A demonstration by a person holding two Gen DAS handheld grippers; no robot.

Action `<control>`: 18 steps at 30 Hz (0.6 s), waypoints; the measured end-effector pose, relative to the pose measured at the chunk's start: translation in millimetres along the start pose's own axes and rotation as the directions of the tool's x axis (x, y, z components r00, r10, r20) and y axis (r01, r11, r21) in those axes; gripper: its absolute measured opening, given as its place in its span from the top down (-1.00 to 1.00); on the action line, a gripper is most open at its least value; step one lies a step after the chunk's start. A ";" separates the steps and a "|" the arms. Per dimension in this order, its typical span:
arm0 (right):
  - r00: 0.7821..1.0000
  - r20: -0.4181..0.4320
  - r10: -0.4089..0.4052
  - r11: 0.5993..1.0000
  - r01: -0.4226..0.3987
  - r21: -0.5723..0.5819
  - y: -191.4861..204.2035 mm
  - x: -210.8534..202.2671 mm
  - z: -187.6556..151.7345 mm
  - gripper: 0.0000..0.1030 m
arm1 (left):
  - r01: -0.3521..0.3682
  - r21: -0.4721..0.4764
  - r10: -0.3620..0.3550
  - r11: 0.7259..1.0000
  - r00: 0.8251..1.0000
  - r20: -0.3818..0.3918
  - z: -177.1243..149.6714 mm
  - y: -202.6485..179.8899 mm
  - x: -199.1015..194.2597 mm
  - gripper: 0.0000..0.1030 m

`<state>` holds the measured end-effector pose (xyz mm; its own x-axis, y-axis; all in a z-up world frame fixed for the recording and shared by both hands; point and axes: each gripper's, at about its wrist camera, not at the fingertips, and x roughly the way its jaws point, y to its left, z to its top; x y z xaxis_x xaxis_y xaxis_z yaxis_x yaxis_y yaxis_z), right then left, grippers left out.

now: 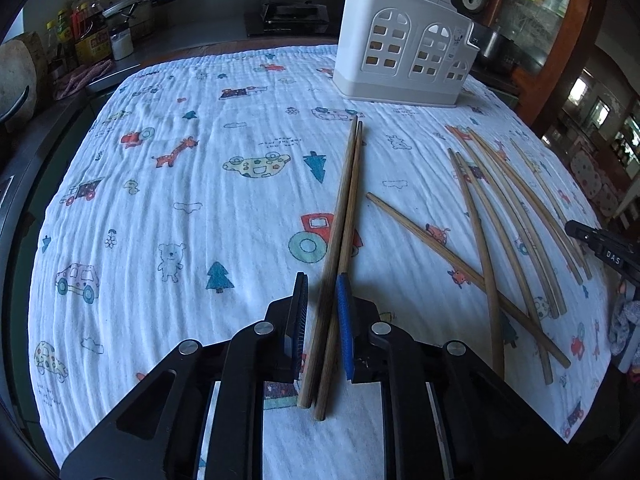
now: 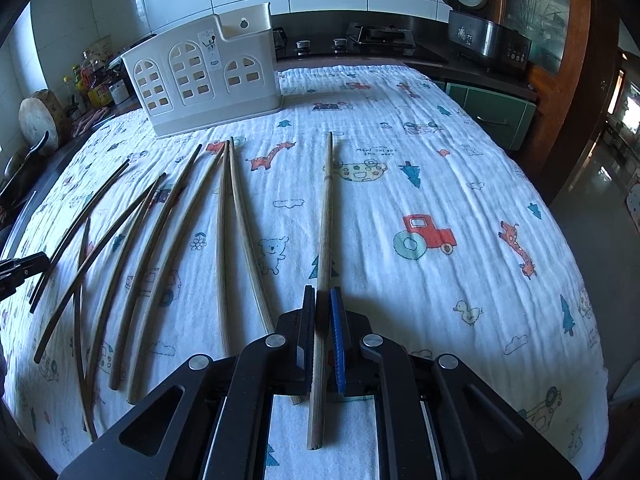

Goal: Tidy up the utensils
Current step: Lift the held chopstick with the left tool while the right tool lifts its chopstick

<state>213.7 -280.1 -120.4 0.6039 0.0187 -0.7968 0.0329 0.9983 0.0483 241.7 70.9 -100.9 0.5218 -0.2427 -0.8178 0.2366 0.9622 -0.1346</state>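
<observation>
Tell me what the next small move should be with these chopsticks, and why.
Probably carry the left gripper forward to the white holder and drop in its pair of chopsticks. The pair sits between its fingers, the right gripper holds a single chopstick, and the holder looks empty.

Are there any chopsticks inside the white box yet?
No, the white box shows only empty windows, and the chopsticks lie on the cloth.
</observation>
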 end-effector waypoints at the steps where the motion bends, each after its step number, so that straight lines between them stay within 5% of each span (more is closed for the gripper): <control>1: 1.000 0.000 0.000 1.000 0.000 0.000 -0.5 -0.1 -0.2 0.85 | -0.004 -0.002 0.004 1.000 1.000 -0.001 0.5 2.3 0.2 0.73; 9: 1.000 -0.003 -0.009 1.000 0.009 -0.018 0.4 1.0 -0.1 0.85 | 0.019 0.001 -0.019 1.000 0.999 -0.026 -0.1 2.2 5.3 0.73; 18: 1.000 0.004 -0.019 0.999 0.019 -0.042 2.9 1.6 -2.4 0.85 | -0.033 0.010 0.033 0.999 0.999 -0.017 -1.3 -6.3 8.4 0.73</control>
<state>212.9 -277.0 -123.0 0.6061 -0.0001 -0.7954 0.0104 0.9999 0.0077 243.5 63.0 -107.6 0.5155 -0.2085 -0.8312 0.2271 0.9685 -0.1021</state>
